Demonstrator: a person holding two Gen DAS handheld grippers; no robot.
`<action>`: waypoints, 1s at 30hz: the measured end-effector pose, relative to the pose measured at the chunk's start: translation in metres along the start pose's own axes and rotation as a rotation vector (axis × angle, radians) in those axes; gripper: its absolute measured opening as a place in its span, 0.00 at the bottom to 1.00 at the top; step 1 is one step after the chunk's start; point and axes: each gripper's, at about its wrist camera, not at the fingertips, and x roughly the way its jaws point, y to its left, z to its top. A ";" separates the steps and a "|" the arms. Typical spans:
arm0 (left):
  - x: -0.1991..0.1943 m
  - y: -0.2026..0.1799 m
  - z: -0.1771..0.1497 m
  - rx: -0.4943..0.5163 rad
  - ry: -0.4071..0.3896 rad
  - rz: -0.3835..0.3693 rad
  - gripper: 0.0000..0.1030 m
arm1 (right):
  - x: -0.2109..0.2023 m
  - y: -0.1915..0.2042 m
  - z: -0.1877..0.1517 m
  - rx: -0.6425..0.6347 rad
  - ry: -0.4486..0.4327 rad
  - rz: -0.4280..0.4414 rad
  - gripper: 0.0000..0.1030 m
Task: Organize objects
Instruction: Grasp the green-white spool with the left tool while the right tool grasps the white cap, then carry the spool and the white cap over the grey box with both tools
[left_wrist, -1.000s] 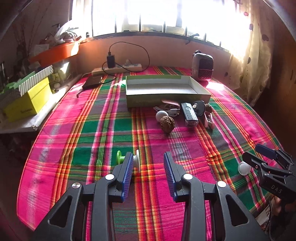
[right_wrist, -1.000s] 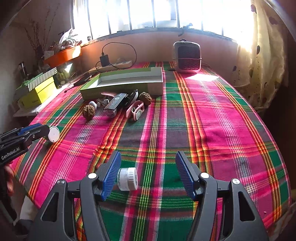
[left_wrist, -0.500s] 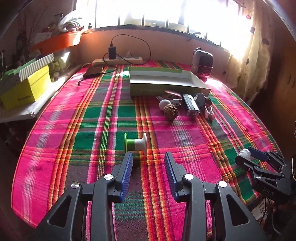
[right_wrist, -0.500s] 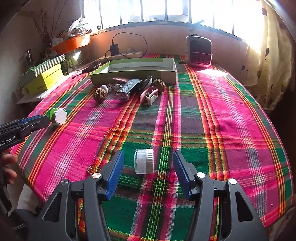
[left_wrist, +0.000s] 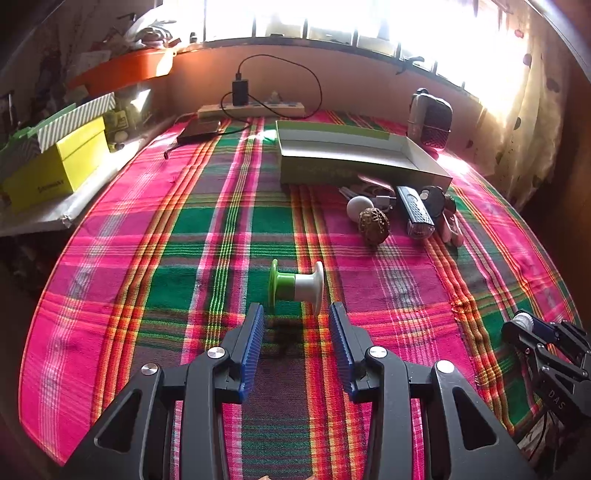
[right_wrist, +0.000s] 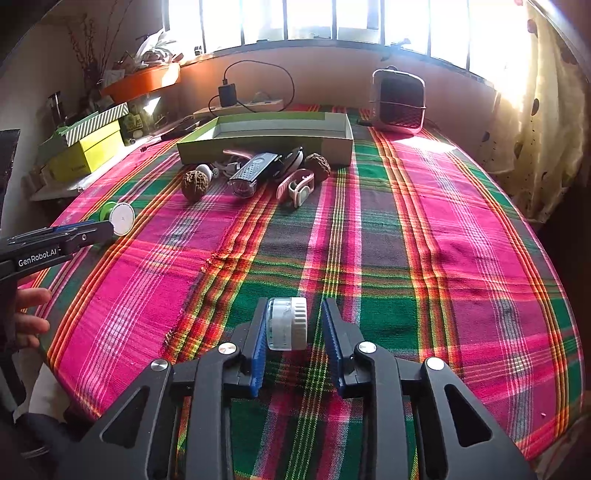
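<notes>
Surface: round table (right_wrist: 424, 236) under a pink, green and orange plaid cloth, lit from the window behind.

Left gripper (left_wrist: 296, 314): blue-padded fingers stand wide apart and have just been opening further; nothing lies between the pads. It is angled down over the cloth.

Spool (left_wrist: 297, 286): green-and-white spool with flanged ends, lying on its side on the cloth just ahead of the left fingertips and apart from them. In the right wrist view the same spool (right_wrist: 120, 218) shows just beyond the tip of the left gripper.

Right gripper (right_wrist: 294, 317): jaws have just been closing around a small jar. The left pad sits against the jar's base; a narrow gap shows between the cap and the right pad, so I cannot tell whether the grip is complete.

Small jar (right_wrist: 287, 324): clear body, white screw cap, lying sideways between the right fingers near the table's front edge.

Open box (right_wrist: 273, 138): shallow green cardboard tray at the far side of the table, interior visible.

Cluster in front of the box: two walnuts (right_wrist: 194, 184), a bicycle lamp (right_wrist: 253, 173), a pink watch (right_wrist: 297, 186), a white knob-shaped item (left_wrist: 359, 208); all lie close together on the cloth.

Rear of table: small heater (right_wrist: 399, 101), power strip (left_wrist: 251, 109) with a charger plugged in.

Person: a hand (right_wrist: 29, 314) visible at the left edge of the right wrist view, behind the left gripper.
</notes>
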 end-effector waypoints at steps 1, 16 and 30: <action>0.000 0.000 0.001 0.002 -0.004 0.006 0.34 | 0.000 0.000 0.001 0.001 0.000 0.001 0.25; 0.018 0.001 0.018 0.030 0.013 -0.029 0.34 | 0.008 0.002 0.008 -0.012 0.003 -0.006 0.19; 0.031 0.001 0.019 0.036 0.049 -0.015 0.34 | 0.018 0.004 0.020 -0.017 0.018 0.021 0.19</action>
